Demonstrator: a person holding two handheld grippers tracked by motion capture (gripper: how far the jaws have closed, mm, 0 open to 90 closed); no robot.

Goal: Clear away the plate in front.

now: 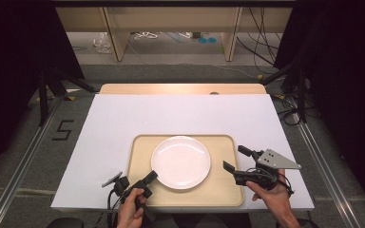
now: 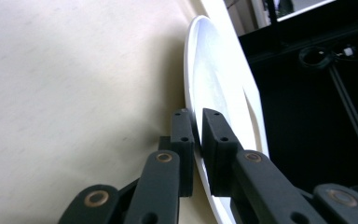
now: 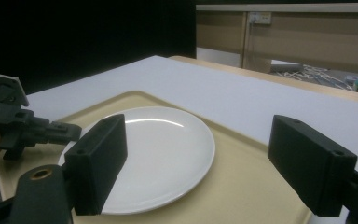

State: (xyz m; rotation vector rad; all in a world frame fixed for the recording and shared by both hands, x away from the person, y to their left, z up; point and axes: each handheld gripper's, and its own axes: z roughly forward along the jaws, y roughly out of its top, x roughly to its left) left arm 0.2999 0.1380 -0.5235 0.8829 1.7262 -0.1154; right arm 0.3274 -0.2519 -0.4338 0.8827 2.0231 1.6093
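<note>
One white plate point(image 1: 180, 162) lies flat in the middle of a beige tray point(image 1: 223, 190), and the tray sits on the near half of the white table point(image 1: 123, 118), its long front edge close to the table's near edge. Taking the plate as the landmark: the left gripper point(image 1: 153, 175) comes in at the plate's near-left rim, held by the person's left hand point(image 1: 132, 209) just off the tray's front edge. In the left gripper view its two black jaws are closed on the plate's rim point(image 2: 214, 93), one pad point(image 2: 182, 140) under the rim against the tray side and the other pad point(image 2: 216, 144) on the plate's upper face, with the thin white edge pinched between them. The plate looks to rest on the tray; whether its rim is lifted at all cannot be told.

The right gripper point(image 1: 235, 159) stands to the right of the plate, over the tray's right end, apart from the plate and not touching it. Its jaws are spread wide, with nothing between them; in the right gripper view they frame the plate point(image 3: 168, 149) from the side, and the left gripper point(image 3: 70, 132) shows at the plate's far rim. The right hand point(image 1: 273, 194) holds it near the table's near-right corner.
</note>
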